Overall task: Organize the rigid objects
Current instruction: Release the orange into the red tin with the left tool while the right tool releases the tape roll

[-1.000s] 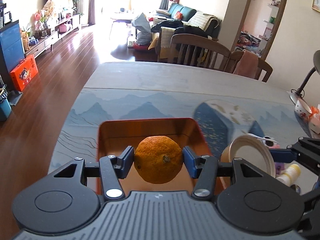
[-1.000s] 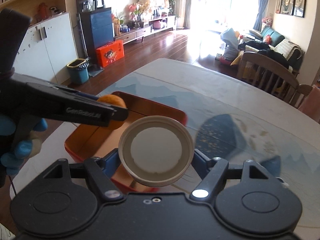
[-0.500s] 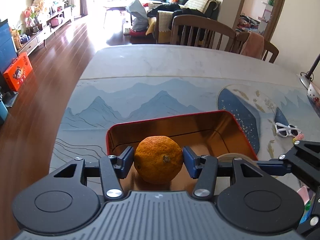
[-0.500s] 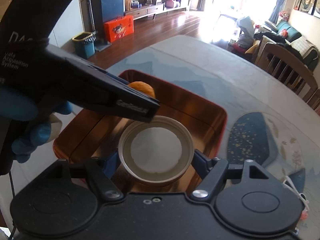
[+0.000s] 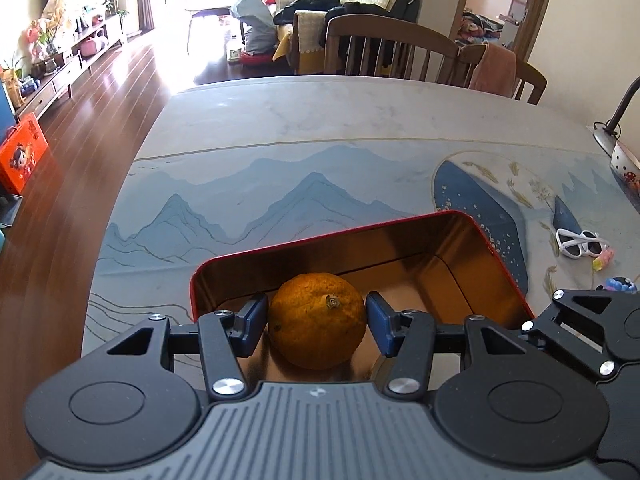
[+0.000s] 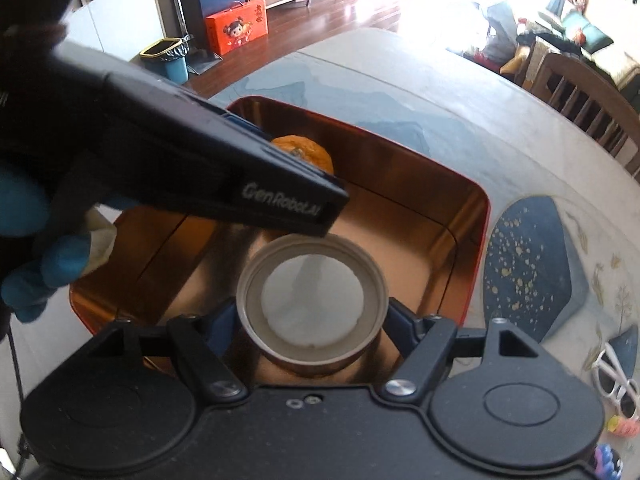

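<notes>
A red tin box (image 5: 464, 216) with a coppery inside stands on the table; it also shows in the right wrist view (image 6: 482, 200). My left gripper (image 5: 316, 322) is shut on an orange (image 5: 316, 326) and holds it low inside the box near its left wall. The orange (image 6: 316, 154) also peeks out behind the left gripper's body in the right wrist view. My right gripper (image 6: 312, 316) is shut on a round beige lid (image 6: 312, 300), white inside, held low over the box floor.
White sunglasses (image 5: 580, 242) and small colourful toys (image 5: 618, 284) lie on the table right of the box. A desk lamp (image 5: 616, 128) stands at the far right. Wooden chairs (image 5: 388, 52) stand behind the table. The table's left edge drops to wooden floor.
Both grippers have moved forward and down into the box, carrying the orange and the lid. The box now fills more of both views.
</notes>
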Available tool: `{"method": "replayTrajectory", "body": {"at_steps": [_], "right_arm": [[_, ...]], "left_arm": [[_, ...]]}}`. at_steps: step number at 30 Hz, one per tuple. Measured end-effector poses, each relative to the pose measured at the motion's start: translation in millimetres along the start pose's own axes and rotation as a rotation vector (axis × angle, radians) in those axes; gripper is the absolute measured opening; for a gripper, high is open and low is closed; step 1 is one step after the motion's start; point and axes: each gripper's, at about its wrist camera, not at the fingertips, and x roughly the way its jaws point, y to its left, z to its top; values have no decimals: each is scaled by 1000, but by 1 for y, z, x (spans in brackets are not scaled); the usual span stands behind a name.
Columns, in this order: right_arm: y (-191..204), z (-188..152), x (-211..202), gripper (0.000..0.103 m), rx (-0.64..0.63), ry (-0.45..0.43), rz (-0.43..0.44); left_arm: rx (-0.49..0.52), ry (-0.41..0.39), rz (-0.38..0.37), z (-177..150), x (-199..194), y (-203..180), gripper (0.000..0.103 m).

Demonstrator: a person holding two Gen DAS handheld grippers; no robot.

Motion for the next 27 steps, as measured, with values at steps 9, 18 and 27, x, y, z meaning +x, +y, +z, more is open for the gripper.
{"method": "replayTrajectory", "body": {"at_steps": [9,18,27], "right_arm": [[2,-1,-2,78,-6,-5,5],[-5,-6,-24,80,65,-57,12],[-12,-17,-57,91,114,-149,0]], "left_arm": [[10,2,3,1,-2,1,53],[-23,-36,-20,2,-20,2,60],[-42,-70,-48,-1,-49,-5,62]]}}
